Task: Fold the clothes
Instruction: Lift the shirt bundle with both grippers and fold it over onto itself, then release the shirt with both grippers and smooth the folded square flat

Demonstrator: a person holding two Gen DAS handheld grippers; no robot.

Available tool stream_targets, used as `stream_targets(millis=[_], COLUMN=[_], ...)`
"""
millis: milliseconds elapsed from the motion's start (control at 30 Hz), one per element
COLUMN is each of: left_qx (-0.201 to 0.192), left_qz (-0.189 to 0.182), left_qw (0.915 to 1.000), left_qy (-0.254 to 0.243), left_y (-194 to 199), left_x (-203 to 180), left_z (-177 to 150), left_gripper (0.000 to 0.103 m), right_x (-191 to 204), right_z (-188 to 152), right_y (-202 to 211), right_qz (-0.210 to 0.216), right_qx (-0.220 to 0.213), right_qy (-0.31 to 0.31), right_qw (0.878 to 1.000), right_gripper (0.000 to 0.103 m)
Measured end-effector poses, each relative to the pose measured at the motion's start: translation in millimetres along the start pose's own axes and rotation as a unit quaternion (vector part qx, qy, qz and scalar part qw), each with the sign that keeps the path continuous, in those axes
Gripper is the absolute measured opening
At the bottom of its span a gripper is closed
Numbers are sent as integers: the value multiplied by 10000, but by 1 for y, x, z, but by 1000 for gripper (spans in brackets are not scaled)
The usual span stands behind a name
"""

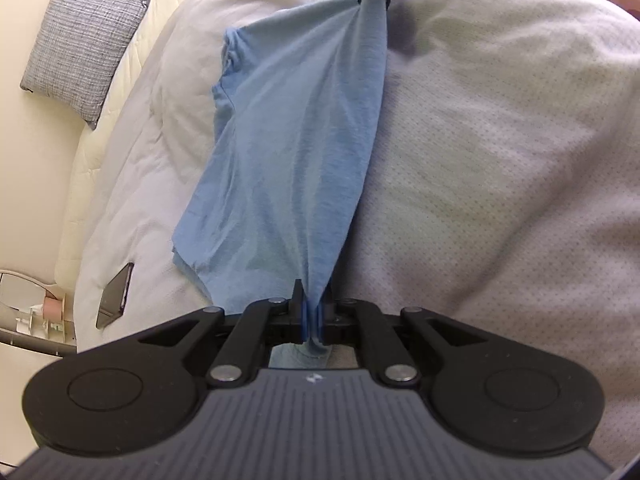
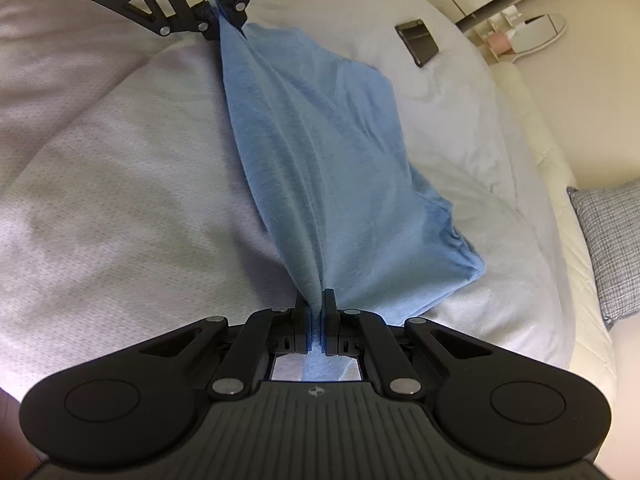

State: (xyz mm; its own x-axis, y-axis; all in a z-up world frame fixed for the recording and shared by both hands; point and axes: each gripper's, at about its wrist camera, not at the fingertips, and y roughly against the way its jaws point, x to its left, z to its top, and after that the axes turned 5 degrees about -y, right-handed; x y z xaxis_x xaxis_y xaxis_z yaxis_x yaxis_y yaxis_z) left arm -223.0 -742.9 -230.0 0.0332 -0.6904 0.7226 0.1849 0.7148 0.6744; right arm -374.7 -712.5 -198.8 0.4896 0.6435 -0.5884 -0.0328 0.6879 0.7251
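You have the blue shirt point(image 1: 288, 152) stretched between both tools, over the pale bedspread point(image 1: 500, 160). Your left gripper point(image 1: 314, 316) has its jaws pinched tight on a bunched corner of the cloth, and your right gripper point(image 2: 316, 320) is clamped the same way on the opposite corner, so neither has any spare opening. The taut edge runs straight from one set of jaws to the other, and that line is the shirt's long axis. The loose body of the shirt hangs off that edge to one side only, toward the edge of the bed where the dark phone point(image 2: 418, 42) lies, and drapes onto the bedspread there. Both hands are equally close to it, so the fold probably depends on carrying the held edge across that slack side.
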Motion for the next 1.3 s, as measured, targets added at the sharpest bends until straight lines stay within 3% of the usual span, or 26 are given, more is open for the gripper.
stream_targets(millis=[333, 500, 633, 767, 867, 900, 1000, 1167, 1300], left_qx=[146, 414, 568, 622, 517, 455, 261, 460, 683], left_qz=[-146, -306, -184, 152, 315, 316, 251, -18, -164], left_qw=[9995, 9987, 9972, 9901, 9834, 9822, 9826, 9789, 9729], left_qy=[-240, 20, 451, 1248, 1714, 1795, 1822, 1990, 2203], left_y=[-5, 9, 21, 12, -9, -17, -44, -94, -111], left_x=[2, 12, 36, 78, 105, 112, 122, 126, 127], left_z=[-13, -27, -36, -30, -12, -5, 18, 20, 6], left_gripper=[7, 11, 11, 11, 11, 11, 14, 18, 18], right_x=[3, 1, -17, -50, -79, -87, -112, -144, -173], right_z=[-10, -27, -36, -26, -7, -1, 16, 28, 13], right_y=[-6, 6, 18, 26, 12, 3, -31, -85, -106], right_qz=[-34, -15, -63, -254, -193, -147, 37, 256, 80], right_qx=[165, 467, 665, 466, 240, 192, 83, 21, 21], right_qy=[49, -152, -566, -1097, -1494, -1629, -2068, -2291, -2652], right_qw=[9998, 9988, 9962, 9926, 9883, 9863, 9783, 9731, 9642], right_gripper=[4, 8, 9, 13, 17, 22, 23, 20, 16])
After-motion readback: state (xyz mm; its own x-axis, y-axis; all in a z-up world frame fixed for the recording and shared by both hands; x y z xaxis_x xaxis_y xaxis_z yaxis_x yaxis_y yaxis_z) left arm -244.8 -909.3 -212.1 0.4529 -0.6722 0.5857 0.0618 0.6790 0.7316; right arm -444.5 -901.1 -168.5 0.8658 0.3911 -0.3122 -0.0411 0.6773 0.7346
